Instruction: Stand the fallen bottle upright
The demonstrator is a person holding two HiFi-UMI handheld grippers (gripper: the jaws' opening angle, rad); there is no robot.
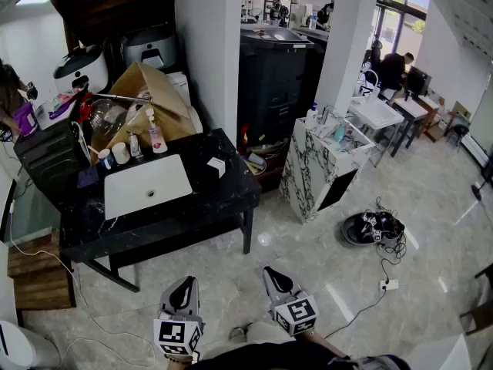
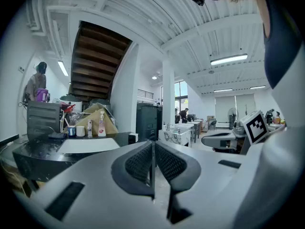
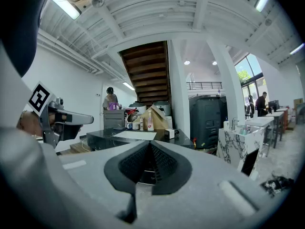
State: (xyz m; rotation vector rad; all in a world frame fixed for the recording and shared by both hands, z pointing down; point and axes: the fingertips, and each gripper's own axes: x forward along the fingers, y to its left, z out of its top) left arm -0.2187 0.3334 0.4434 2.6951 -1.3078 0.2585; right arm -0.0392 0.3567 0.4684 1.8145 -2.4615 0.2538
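A black table (image 1: 223, 199) with a white inset basin (image 1: 146, 185) stands ahead of me. At its back an upright pink-labelled pump bottle (image 1: 156, 137) stands beside a smaller bottle (image 1: 135, 146) and two cups (image 1: 114, 156). A small white object (image 1: 216, 166) lies near the table's right side; I cannot tell what it is. No fallen bottle shows plainly. My left gripper (image 1: 183, 285) and right gripper (image 1: 274, 276) hover low over the floor, well short of the table. Both are shut with nothing between the pads, in the left gripper view (image 2: 153, 145) and the right gripper view (image 3: 150, 145).
A cardboard box (image 1: 146, 91), rice cookers (image 1: 81, 68) and clutter fill the table's back. A marble-patterned cabinet (image 1: 320, 164) stands to the right. A black round device (image 1: 373, 228) with cables and a power strip (image 1: 389, 284) lie on the floor. Wooden steps (image 1: 35, 276) are at left.
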